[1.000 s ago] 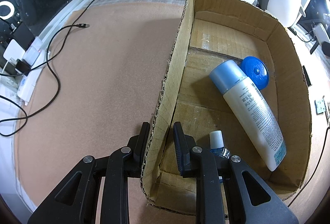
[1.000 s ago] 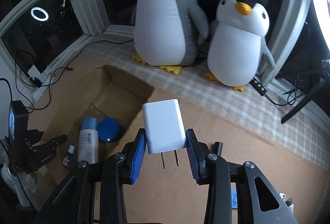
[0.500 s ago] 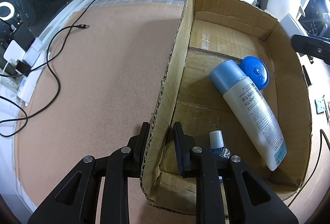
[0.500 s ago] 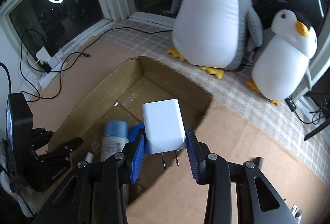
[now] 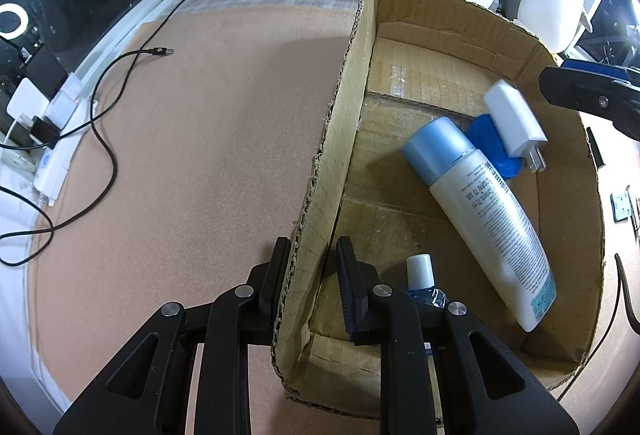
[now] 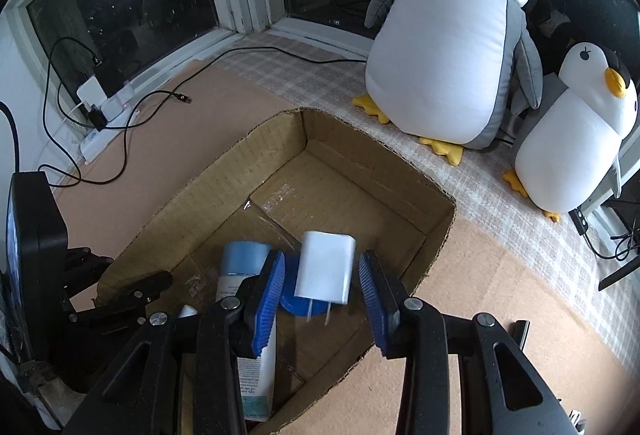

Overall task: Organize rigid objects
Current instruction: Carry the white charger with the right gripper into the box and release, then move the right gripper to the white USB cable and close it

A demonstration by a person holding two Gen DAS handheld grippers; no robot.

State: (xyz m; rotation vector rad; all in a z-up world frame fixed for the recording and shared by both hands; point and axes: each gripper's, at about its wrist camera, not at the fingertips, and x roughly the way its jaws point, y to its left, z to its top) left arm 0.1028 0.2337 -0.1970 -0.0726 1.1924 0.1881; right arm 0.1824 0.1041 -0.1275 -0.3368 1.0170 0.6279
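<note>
A cardboard box (image 5: pixel 344 107) (image 6: pixel 436 235) sits on the brown mat. My left gripper (image 5: pixel 310 267) is shut on the box's left wall near the front corner. My right gripper (image 6: pixel 322 275) is open above the box. The white charger (image 6: pixel 325 267) (image 5: pixel 514 121) is free between its jaws, over the blue lid (image 5: pixel 492 147), touching neither pad. A white bottle with a blue cap (image 5: pixel 480 211) (image 6: pixel 244 259) lies in the box. A small white-capped bottle (image 5: pixel 420 273) sits by my left gripper.
Two plush penguins (image 6: pixel 452 43) (image 6: pixel 576 131) stand behind the box. Black cables (image 5: pixel 104 103) and a power strip (image 5: pixel 52 163) lie at the left by the window. Small items (image 5: pixel 622 203) lie right of the box.
My right gripper moved over the box, opened and let go of the white charger, which now shows inside the box in the left wrist view. My left gripper kept its hold.
</note>
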